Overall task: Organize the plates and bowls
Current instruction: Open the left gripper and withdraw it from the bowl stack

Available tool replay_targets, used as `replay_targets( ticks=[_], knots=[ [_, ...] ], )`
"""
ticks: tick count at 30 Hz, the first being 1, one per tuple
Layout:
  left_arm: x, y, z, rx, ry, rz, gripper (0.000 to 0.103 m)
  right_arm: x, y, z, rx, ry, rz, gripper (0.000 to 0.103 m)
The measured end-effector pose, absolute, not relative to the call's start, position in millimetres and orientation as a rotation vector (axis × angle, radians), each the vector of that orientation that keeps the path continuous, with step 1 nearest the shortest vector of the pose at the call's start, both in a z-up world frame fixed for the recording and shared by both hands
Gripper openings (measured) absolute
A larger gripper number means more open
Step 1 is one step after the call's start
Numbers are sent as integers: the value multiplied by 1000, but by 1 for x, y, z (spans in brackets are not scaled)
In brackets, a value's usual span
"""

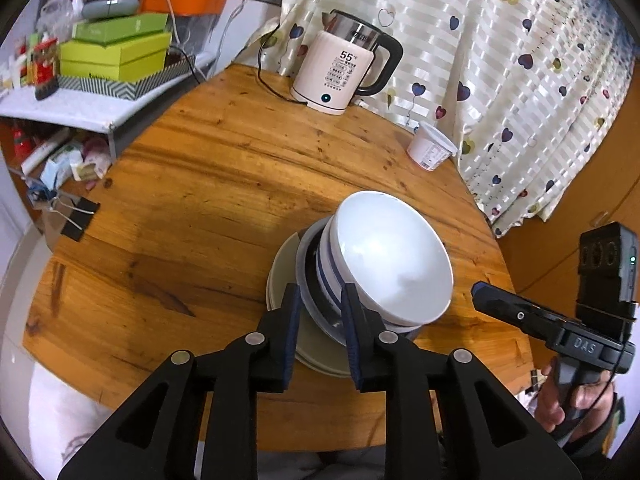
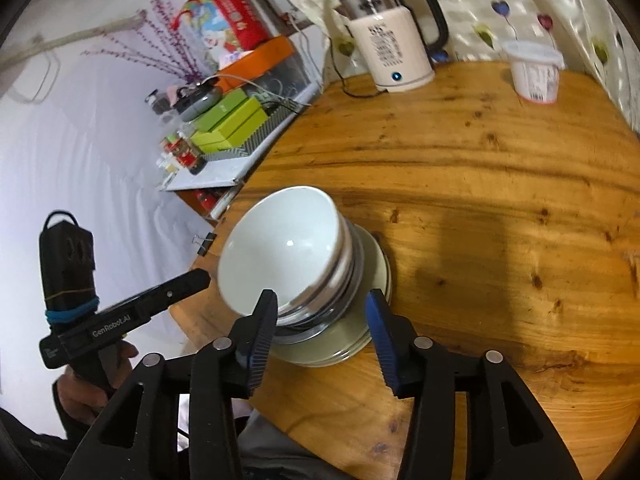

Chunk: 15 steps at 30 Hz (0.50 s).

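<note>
Left wrist view: stack sits near the close edge of the round wooden desk (image 1: pixel 208 184) — pale green plates (image 1: pixel 280 280) at the bottom, a grey-rimmed dish (image 1: pixel 306 256) on them, then nested bowls with the white bowl (image 1: pixel 392 256) on top, tilted toward the right gripper's side. Left gripper (image 1: pixel 320 300) is partly open, pads either side of the grey dish's near rim but I see no pressing, nothing held. Right gripper (image 1: pixel 496 300) comes in from the right, tip close to the bowl, not touching. Kettle (image 1: pixel 340 68) and a yogurt tub (image 1: pixel 430 148) stand well apart at the far side. Right wrist view: same stack, white bowl (image 2: pixel 280 248) leaning toward the left gripper (image 2: pixel 188 284), plates (image 2: pixel 344 340) under it. Right gripper (image 2: pixel 320 304) stands open wider, the stack's near edge in the gap, pads clear, empty. Handling, judged: glazed ceramic, stiff, smooth and slippery, breakable, whole stack likely heavy and top-heavy with that tilt. Best pinch a single rim, pad inside and pad outside the wall, one piece at a time; bottom plates need the lip taken from the side.
</note>
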<state>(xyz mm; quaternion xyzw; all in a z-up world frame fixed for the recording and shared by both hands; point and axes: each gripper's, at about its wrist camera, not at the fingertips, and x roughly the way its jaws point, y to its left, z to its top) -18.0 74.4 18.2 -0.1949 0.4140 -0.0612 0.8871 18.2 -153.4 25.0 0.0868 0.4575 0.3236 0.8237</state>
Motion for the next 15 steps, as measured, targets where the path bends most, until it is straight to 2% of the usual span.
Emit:
replay_targets(
  ticks=[3,7,15],
  knots=[
    [-22,68,21,-374,856,-110,26,11,-150,28,150,955,678,51],
    [-28,60,24,-338,849,-87,35,1,-144,31,105,936,667,55],
    [-34,47,22,-284,856,-56,39,-12,-134,31,42,914,661,60]
  ],
)
